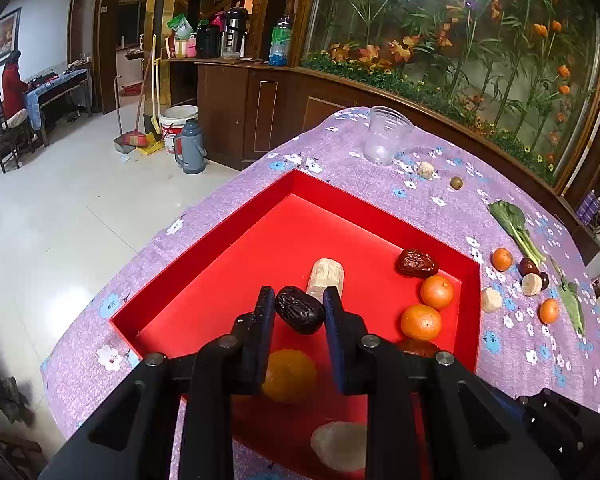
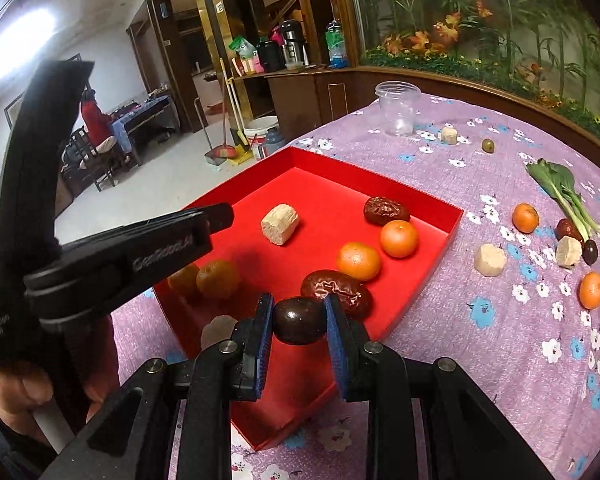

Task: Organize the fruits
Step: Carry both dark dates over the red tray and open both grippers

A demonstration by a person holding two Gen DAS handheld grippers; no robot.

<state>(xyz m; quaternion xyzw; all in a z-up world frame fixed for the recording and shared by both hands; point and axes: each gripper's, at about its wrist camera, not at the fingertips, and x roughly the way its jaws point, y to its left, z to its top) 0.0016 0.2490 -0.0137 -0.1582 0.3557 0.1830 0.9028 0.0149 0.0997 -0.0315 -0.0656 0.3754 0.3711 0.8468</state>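
Left gripper [image 1: 299, 309], seen along its own fingers, is clamped on a dark wrinkled date [image 1: 300, 309] and held above the red tray [image 1: 204, 256]; right gripper [image 2: 299, 315] is likewise clamped on a smooth dark jujube [image 2: 299, 320] above the tray's near edge [image 2: 420, 280]. In the right wrist view the left gripper's black body [image 2: 116, 256] crosses the frame from the left, over the tray's left side. Inside the tray, from the right wrist view: a large wrinkled red date [image 2: 337, 292] just beyond the right gripper, two tangerines [image 2: 358, 261] side by side toward the right wall, a second red date [image 2: 386, 211] behind them, a pale cut stalk piece [image 2: 280, 224] near the middle, and two further tangerines [image 2: 218, 279] in shadow under the left gripper. On the bench [image 2: 500, 340], covered by a purple flowered cloth, outside the tray to the right: a pale stalk piece [image 2: 489, 260] just beside the tray wall, two loose tangerines [image 2: 525, 218], a leafy green vegetable [image 2: 560, 184], and a small cluster of a red date, a pale piece [image 2: 569, 252] and a dark fruit touching one another. Farther back stand a clear plastic cup [image 2: 397, 108], another pale piece [image 2: 449, 135] and a small green olive-like fruit [image 2: 488, 145], each well apart.
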